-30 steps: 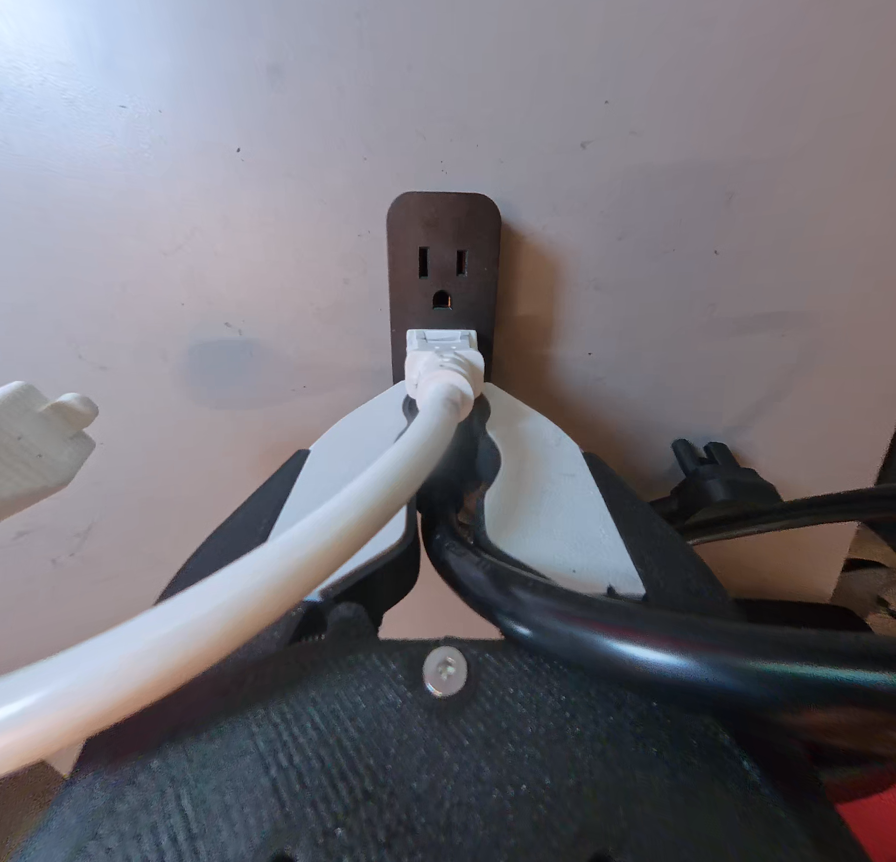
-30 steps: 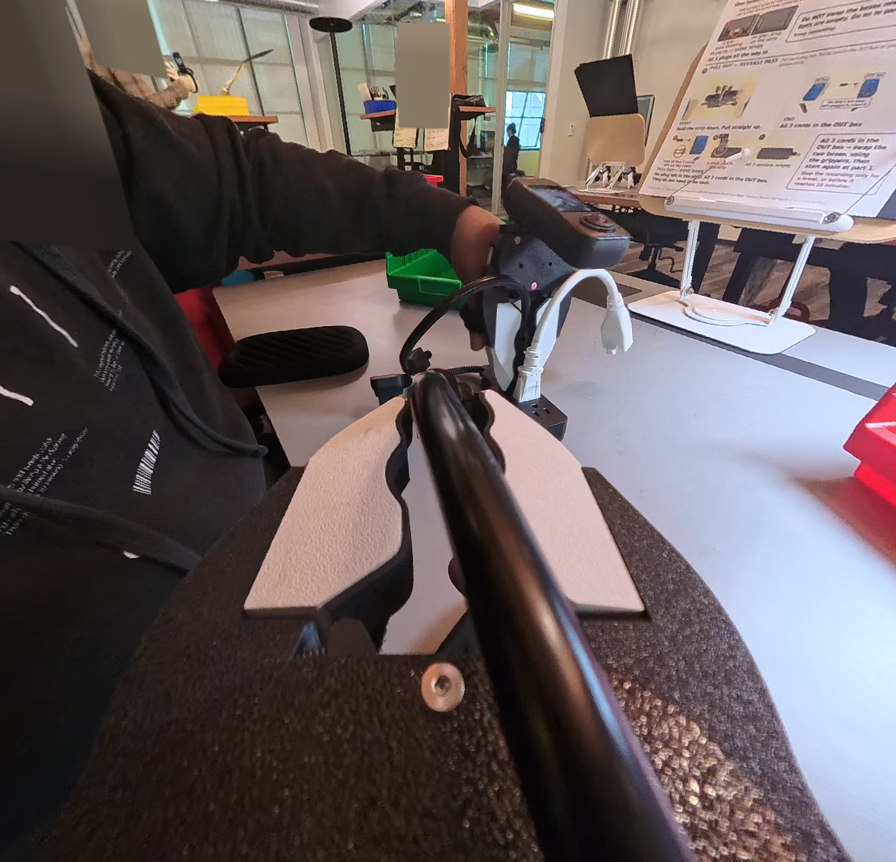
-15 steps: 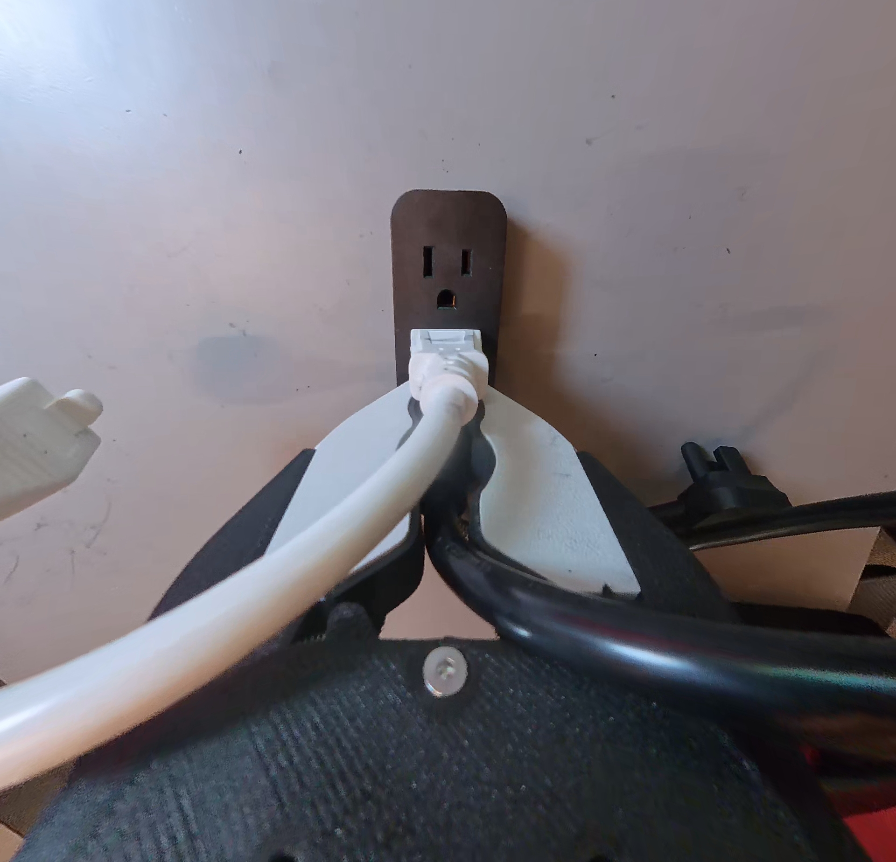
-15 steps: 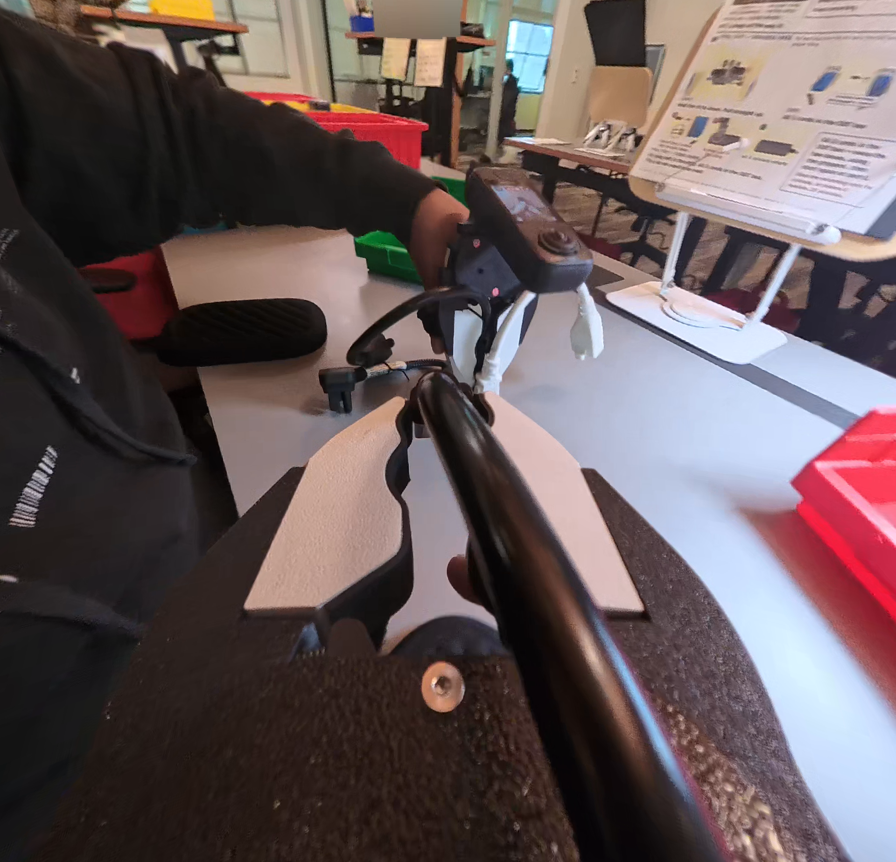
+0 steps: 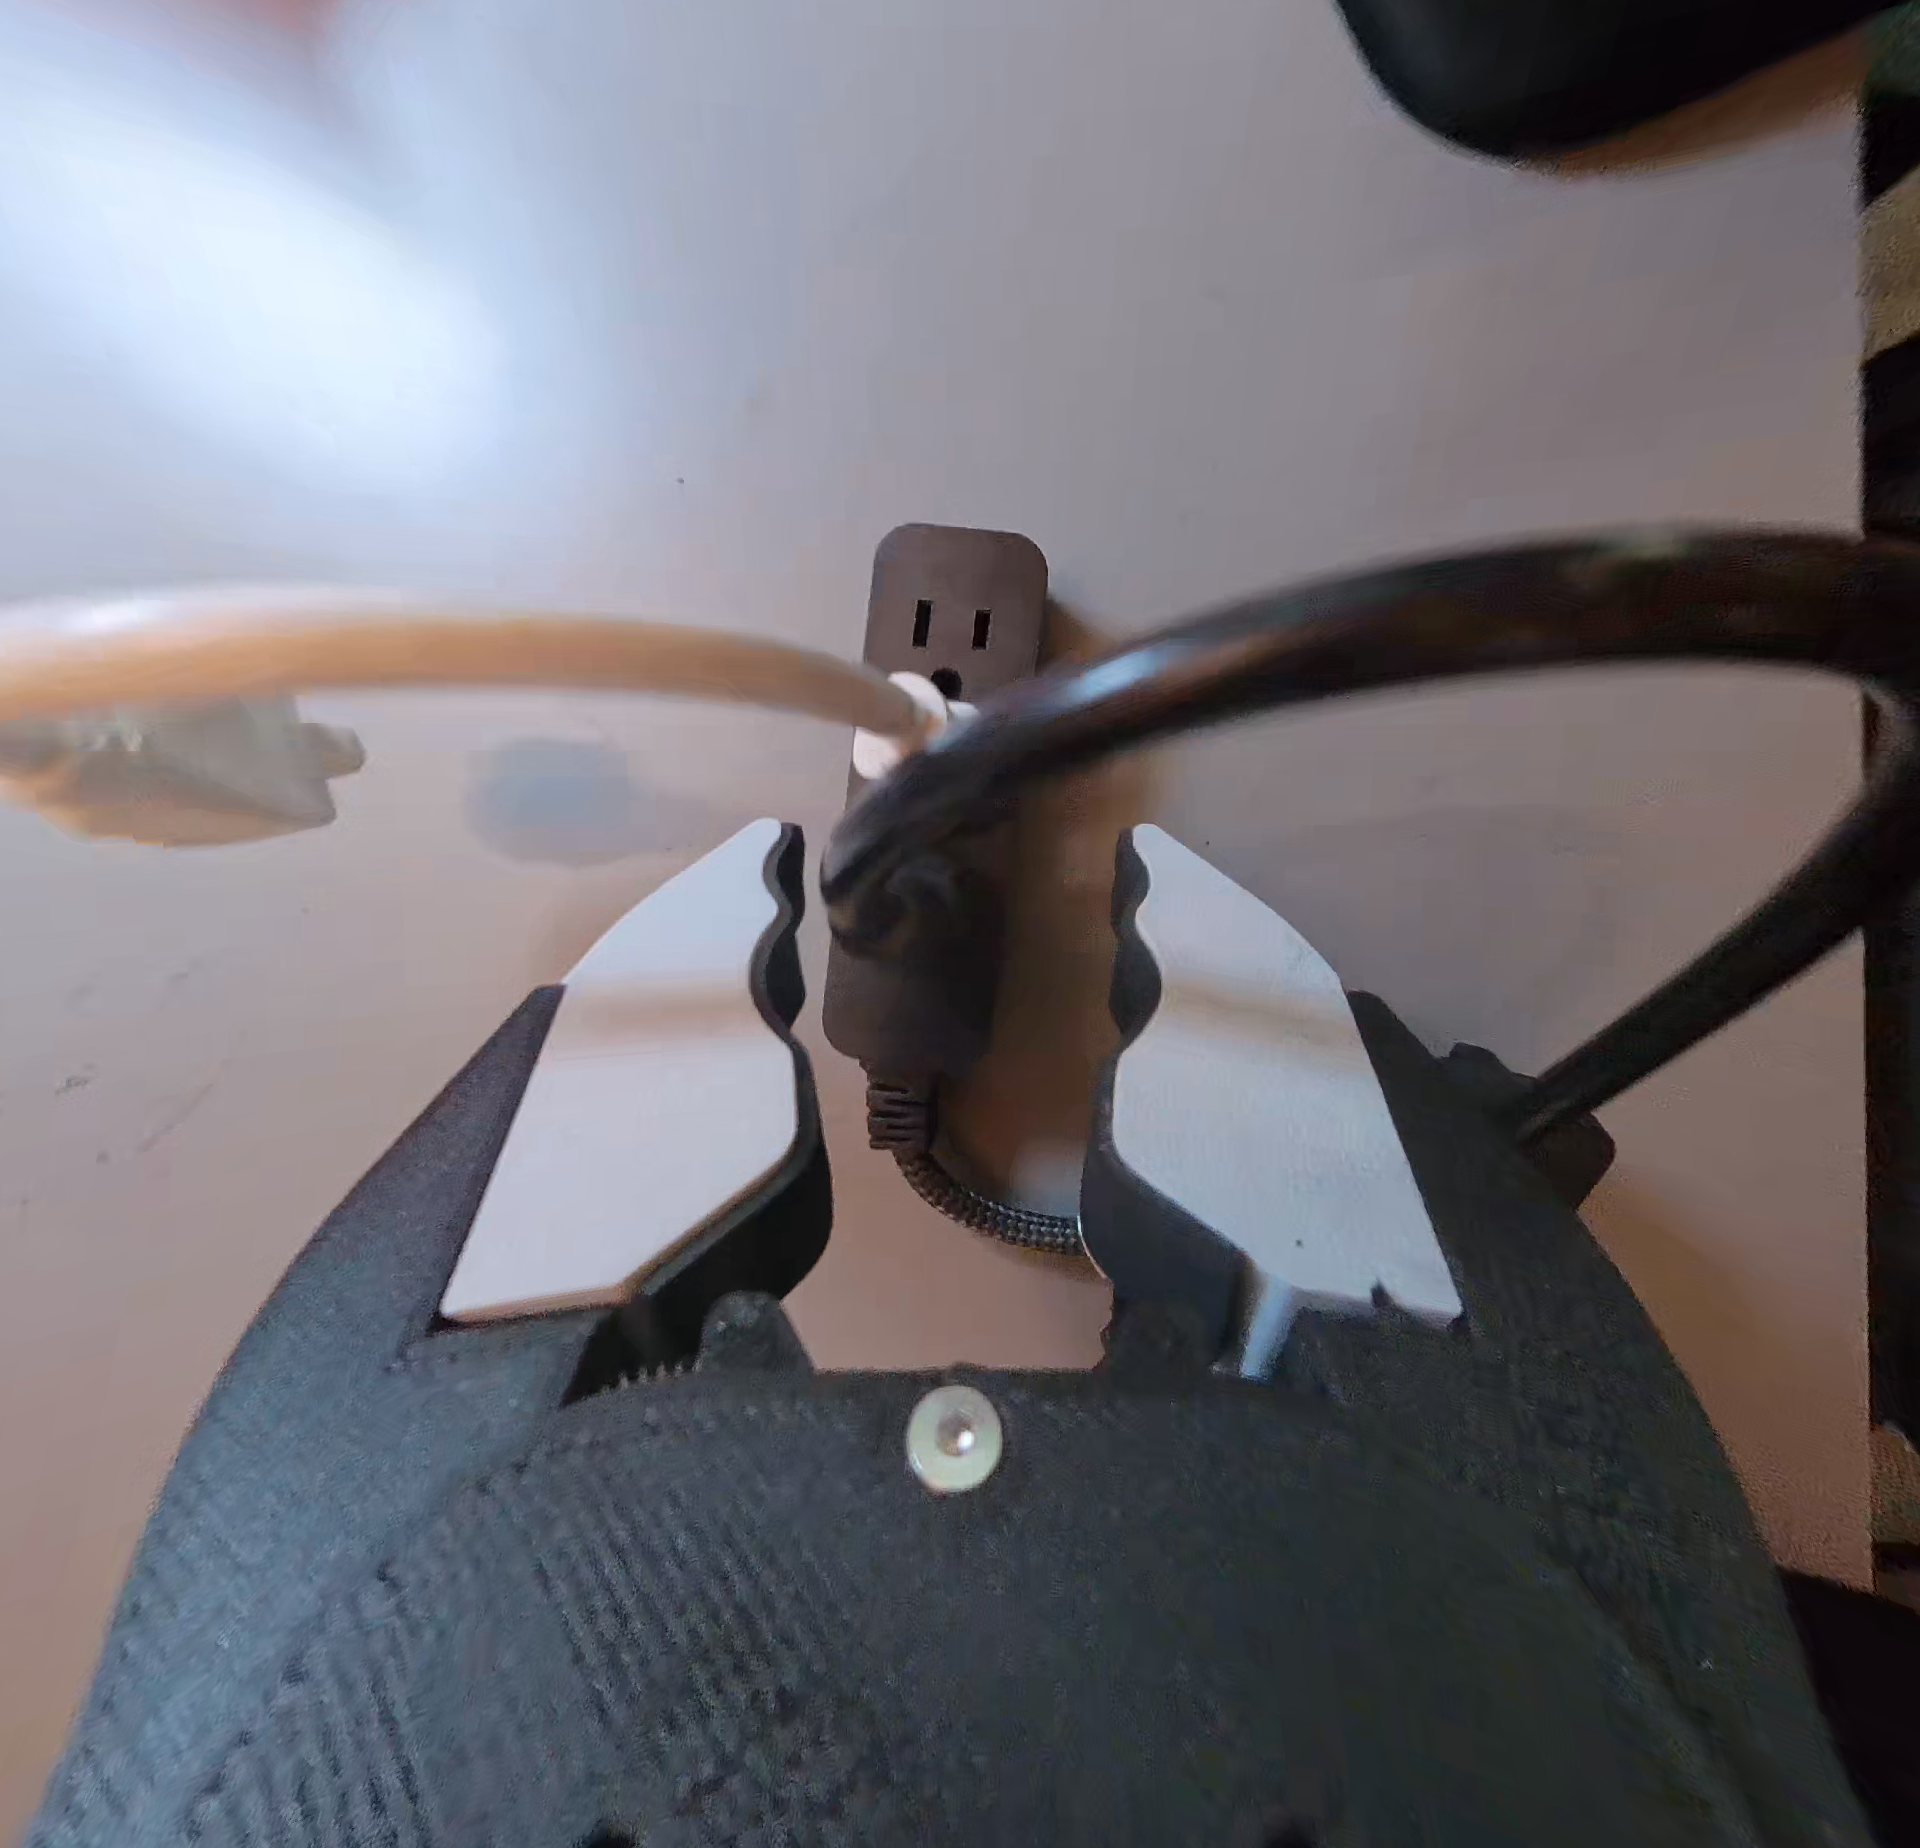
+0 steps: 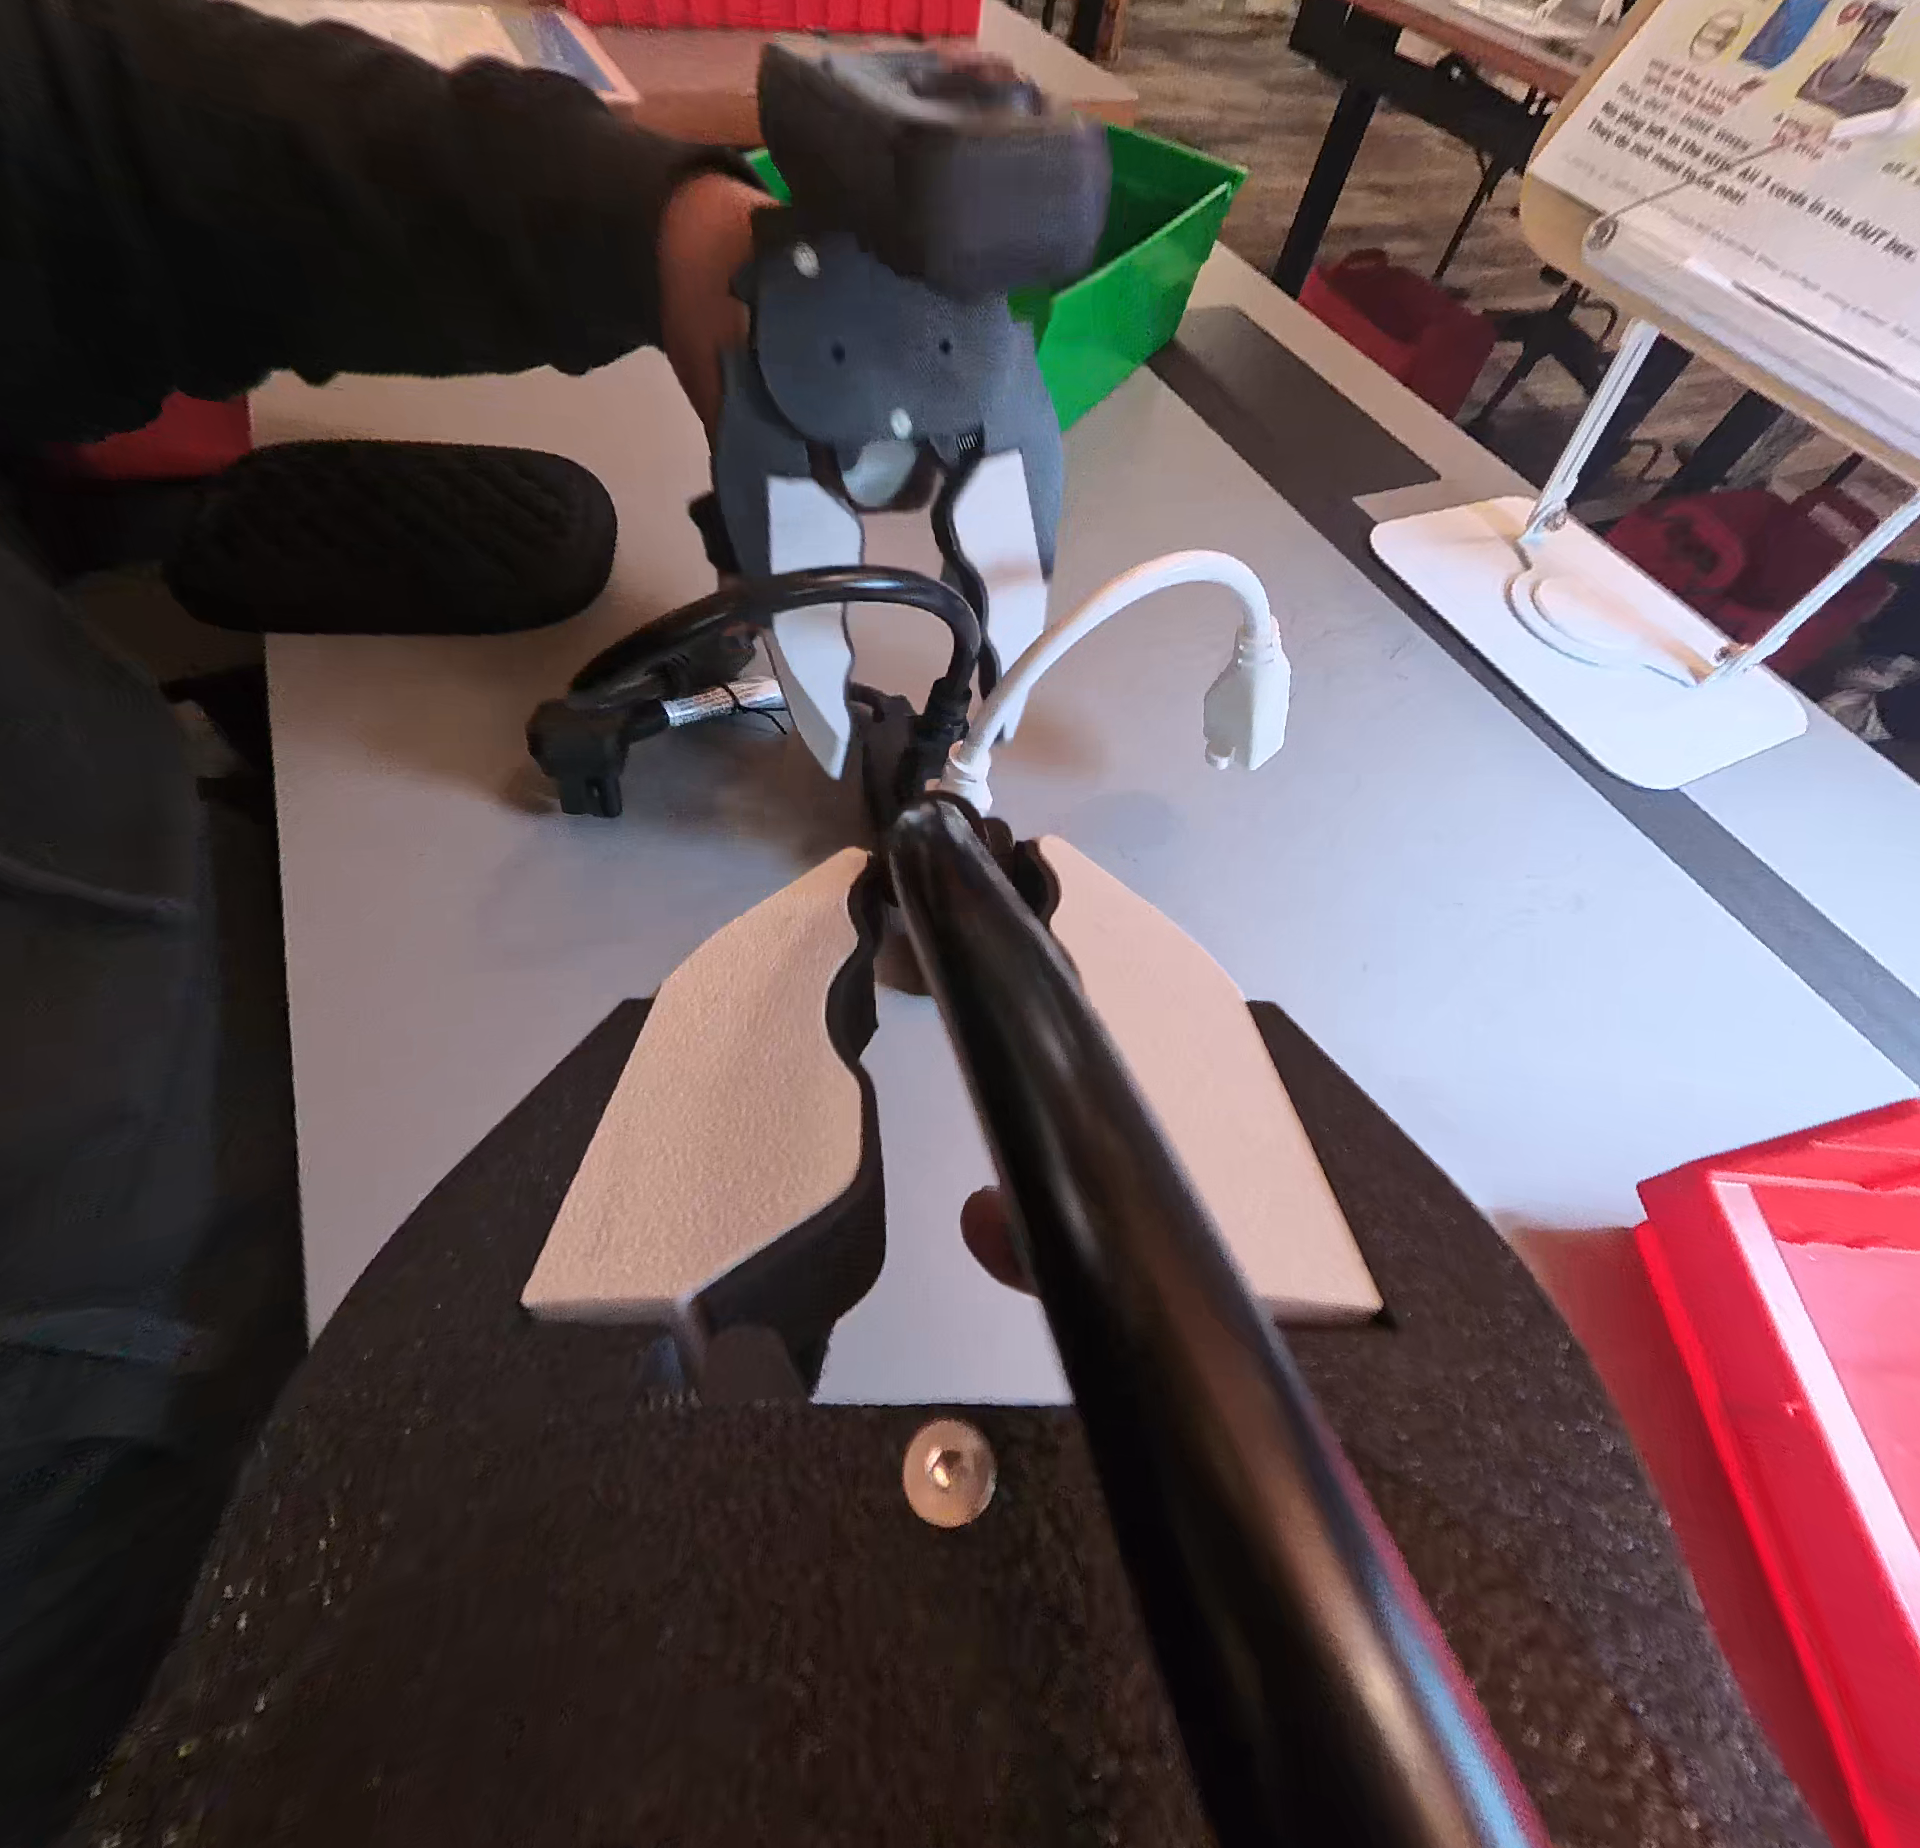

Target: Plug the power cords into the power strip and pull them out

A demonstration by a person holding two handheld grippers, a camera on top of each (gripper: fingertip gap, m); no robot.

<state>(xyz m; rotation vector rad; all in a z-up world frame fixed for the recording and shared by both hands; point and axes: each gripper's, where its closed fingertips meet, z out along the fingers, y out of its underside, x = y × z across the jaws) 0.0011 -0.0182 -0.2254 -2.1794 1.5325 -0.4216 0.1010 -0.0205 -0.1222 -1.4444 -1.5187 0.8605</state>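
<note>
The black power strip [image 5: 958,593] lies on the grey table [image 5: 1351,364], its far outlet free. A white cord [image 5: 582,645] is plugged into the middle outlet, and its loose socket end [image 6: 1247,697] hangs in the air. A black cord [image 5: 1403,603] is plugged in nearer to me, with its plug [image 5: 883,894] between my fingers. My left gripper [image 5: 956,832] is open and empty, hovering over the strip's near end; it also shows in the right wrist view [image 6: 904,686]. My right gripper [image 6: 951,858] is shut on a thick black cord [image 6: 1091,1175], close in front of the strip. That cord's plug is hidden.
A red bin [image 6: 1818,1403] sits at the near right and a green bin [image 6: 1132,271] behind the left gripper. A white document stand [image 6: 1590,645] stands at the right. A black armrest [image 6: 395,551] is at the table's left edge. The plugged black cord's loose end [image 6: 582,759] lies on the table. There is about 15 cm between the tips of the two grippers.
My left gripper has opened and drawn back from the strip, letting go of the black plug. My right gripper, still shut on its black cord, has tilted down towards the strip.
</note>
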